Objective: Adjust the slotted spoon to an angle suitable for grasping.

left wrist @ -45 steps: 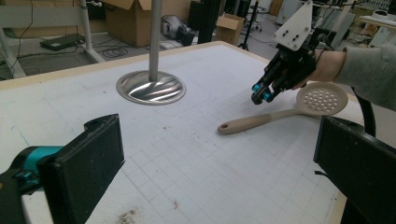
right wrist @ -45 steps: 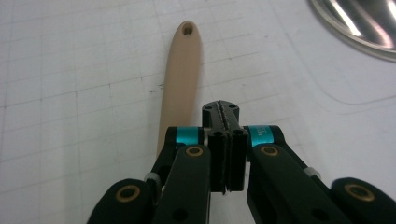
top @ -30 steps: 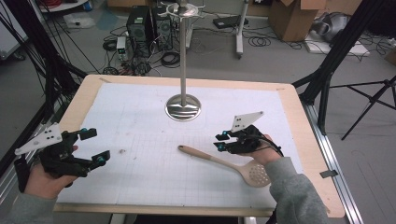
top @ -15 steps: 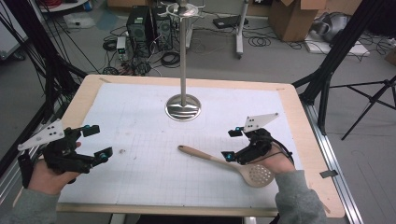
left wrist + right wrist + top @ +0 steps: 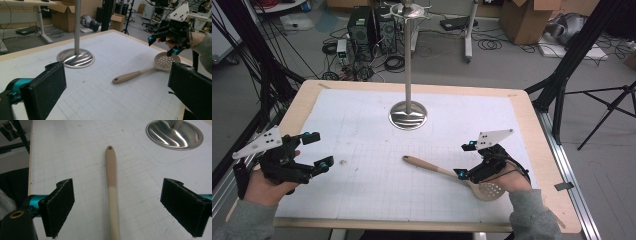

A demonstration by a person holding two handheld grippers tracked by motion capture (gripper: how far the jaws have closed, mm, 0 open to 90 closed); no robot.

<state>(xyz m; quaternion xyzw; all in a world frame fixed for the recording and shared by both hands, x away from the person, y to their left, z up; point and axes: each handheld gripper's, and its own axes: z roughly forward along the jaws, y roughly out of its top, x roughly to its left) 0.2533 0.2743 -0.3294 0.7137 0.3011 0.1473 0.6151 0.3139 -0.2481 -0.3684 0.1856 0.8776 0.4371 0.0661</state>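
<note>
Spoon (image 5: 447, 173): one, on mat; right tongs (image 5: 464, 160) just spread, left tongs (image 5: 318, 150) spread.

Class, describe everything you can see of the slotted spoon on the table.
The spoon looks wooden: a darker tan handle end with a small hanging hole, a paler shaft, and a round bowl pierced with small holes. It lies flat on the white gridded mat, handle pointing toward the stand's base. The right gripper straddles its shaft, jaws wide apart, having just opened; nothing grips it.
</note>
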